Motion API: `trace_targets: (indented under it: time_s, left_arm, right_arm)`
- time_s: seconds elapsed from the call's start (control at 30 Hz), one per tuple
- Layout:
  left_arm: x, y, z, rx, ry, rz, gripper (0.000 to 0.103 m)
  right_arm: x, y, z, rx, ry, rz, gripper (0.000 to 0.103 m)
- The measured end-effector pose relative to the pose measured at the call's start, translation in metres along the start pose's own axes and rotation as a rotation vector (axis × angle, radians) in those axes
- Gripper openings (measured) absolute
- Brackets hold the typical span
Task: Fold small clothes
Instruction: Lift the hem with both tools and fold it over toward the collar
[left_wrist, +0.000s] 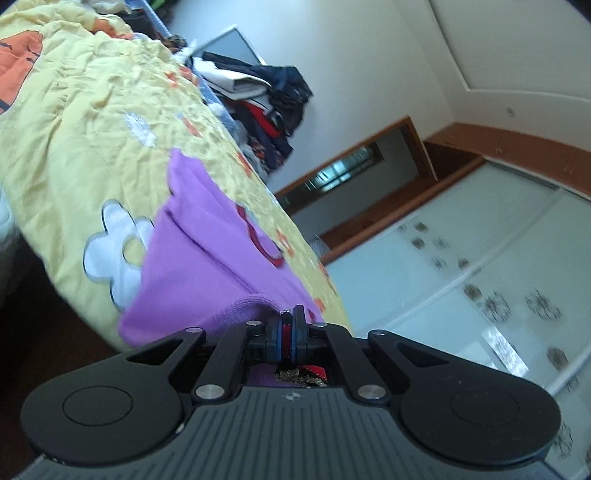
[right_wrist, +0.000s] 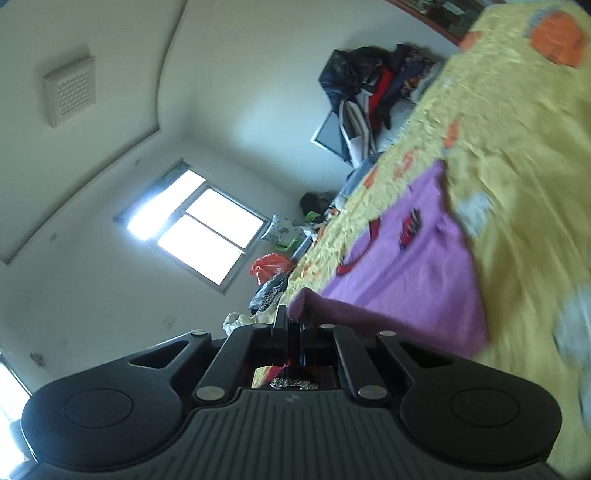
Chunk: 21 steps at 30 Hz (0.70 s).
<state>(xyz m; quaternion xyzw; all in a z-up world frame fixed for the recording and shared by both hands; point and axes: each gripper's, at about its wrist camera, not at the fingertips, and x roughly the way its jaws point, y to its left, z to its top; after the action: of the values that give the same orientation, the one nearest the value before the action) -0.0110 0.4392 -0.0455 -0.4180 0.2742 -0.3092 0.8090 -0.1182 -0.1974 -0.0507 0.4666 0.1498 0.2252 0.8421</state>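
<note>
Left claw (left_wrist: 287, 318) and right claw (right_wrist: 291, 325), each clamped on purple garment (left_wrist: 207, 258) over yellow bedspread (left_wrist: 92, 110); no legible writing.

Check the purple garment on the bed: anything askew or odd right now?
Nothing damaged. Both the left gripper and right gripper are shut on edges of the purple knit garment, lifting them off the yellow flowered bedspread; the rest lies flat.

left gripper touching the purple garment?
Touching. The left wrist view shows the left gripper shut on a bunched edge of the purple garment, fabric pinched between its blue pads.
</note>
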Motion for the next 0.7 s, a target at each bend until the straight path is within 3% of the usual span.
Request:
trace_targets:
  time_s: [0.2, 0.3, 0.7]
  left_arm:
    - [0.065, 0.029, 0.05, -0.083, 0.008, 0.029, 0.003]
    - [0.102, 0.037, 0.073, -0.066, 0.035, 0.08, 0.003]
    - [0.172, 0.054, 0.115, -0.053, 0.052, 0.153, 0.003]
  right_arm:
    - [0.071, -0.042, 0.055, 0.06, 0.063, -0.118, 0.006]
    - [0.1, -0.069, 0.074, 0.109, 0.09, -0.172, 0.006]
    - [0.155, -0.104, 0.121, 0.198, 0.101, -0.19, 0.006]
